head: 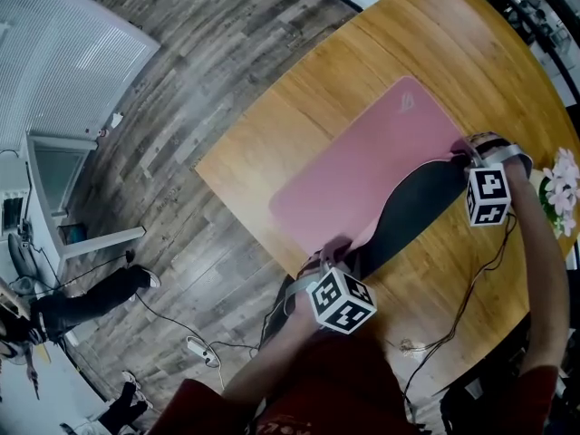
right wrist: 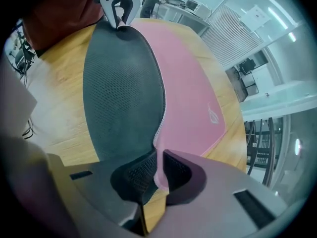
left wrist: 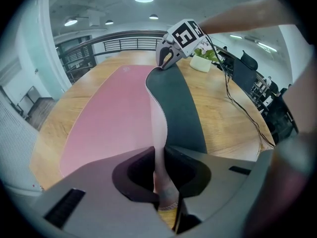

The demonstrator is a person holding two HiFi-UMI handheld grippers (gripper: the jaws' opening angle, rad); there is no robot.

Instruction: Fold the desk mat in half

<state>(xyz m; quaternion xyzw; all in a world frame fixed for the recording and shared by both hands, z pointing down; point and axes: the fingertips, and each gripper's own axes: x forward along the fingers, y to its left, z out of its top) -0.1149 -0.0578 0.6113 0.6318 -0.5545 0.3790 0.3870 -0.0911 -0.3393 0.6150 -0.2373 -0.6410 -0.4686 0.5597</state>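
A pink desk mat (head: 362, 170) lies on the wooden table (head: 272, 143). Its near long edge is lifted and curls over, showing the black underside (head: 417, 211). My left gripper (head: 337, 254) is shut on the mat's near left corner, which stands pinched upright between the jaws (left wrist: 161, 182). My right gripper (head: 469, 149) is shut on the near right corner, whose stitched pink edge sits between its pads (right wrist: 158, 175). In each gripper view the other gripper shows at the far end of the raised edge: the right gripper (left wrist: 166, 63) and the left gripper (right wrist: 120, 21).
A pot of pale flowers (head: 560, 188) stands on the table just right of my right gripper. Thin cables (head: 471, 288) trail over the table's near side. The table's left edge (head: 236, 216) drops to a wood floor with a power strip (head: 201, 352) and a person's legs (head: 91, 297).
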